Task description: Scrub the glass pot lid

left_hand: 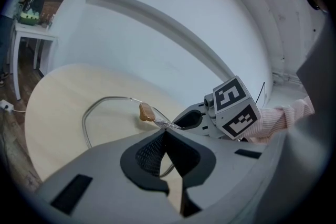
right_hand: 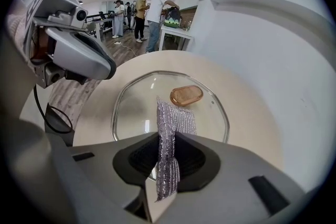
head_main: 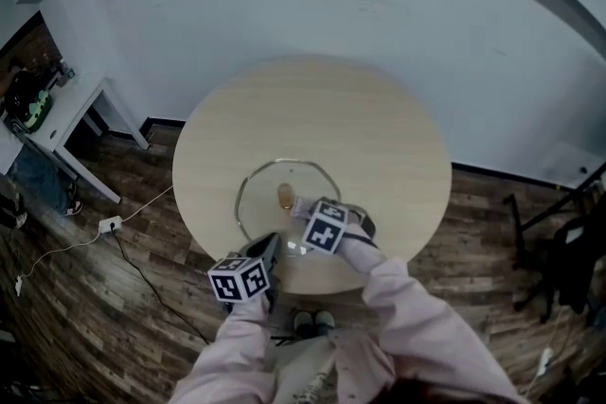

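The glass pot lid [head_main: 263, 187] with a wooden knob [head_main: 285, 196] lies on the round pale table [head_main: 379, 128], towards its near edge. My left gripper [head_main: 269, 253] is at the lid's near rim. In the left gripper view the jaws [left_hand: 165, 135] are shut, with the rim passing between the pads. My right gripper [head_main: 308, 215] reaches over the lid from the right, shut on a silver scrubbing cloth [right_hand: 172, 122]. The cloth hangs onto the glass [right_hand: 139, 102] just short of the knob [right_hand: 186, 95]. The left gripper [right_hand: 79, 55] shows at the upper left of the right gripper view.
The table's near edge [head_main: 312, 289] is close under both grippers. A white side table [head_main: 66, 123] stands at the far left, and a power strip with cable [head_main: 111, 224] lies on the wooden floor. Dark stands [head_main: 568, 241] are at the right. People [right_hand: 152, 8] stand far off.
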`<state>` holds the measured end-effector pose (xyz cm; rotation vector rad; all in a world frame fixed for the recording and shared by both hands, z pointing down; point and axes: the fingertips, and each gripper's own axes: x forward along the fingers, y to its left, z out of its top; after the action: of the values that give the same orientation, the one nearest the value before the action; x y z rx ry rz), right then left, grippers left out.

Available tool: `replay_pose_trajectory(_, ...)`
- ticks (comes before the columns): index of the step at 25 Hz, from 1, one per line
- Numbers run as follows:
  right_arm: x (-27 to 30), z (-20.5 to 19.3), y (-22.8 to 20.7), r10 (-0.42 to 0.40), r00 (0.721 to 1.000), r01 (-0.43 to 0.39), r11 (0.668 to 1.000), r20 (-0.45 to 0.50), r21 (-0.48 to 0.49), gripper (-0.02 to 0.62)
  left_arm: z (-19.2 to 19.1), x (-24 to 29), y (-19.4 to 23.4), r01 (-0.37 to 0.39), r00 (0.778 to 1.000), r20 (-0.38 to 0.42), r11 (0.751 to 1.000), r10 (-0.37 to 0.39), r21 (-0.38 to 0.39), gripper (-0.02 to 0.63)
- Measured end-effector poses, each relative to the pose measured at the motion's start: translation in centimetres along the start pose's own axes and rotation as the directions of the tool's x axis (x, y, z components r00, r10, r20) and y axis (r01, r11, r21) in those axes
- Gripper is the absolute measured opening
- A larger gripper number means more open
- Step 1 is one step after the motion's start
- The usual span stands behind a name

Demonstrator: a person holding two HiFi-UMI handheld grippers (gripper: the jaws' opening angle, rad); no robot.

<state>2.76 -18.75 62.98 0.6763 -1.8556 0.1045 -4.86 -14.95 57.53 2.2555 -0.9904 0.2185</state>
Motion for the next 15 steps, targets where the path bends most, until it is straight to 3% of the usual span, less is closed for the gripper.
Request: replay_pose_trajectory(15,-0.1,1.1,1.3,-0.037,0.999,0.036,0.981,0.000,0.189,0.081,-0.1,-1.0,1.1,-0.032,0.999,0.025,0.999,0.032,-0.025,-0.006)
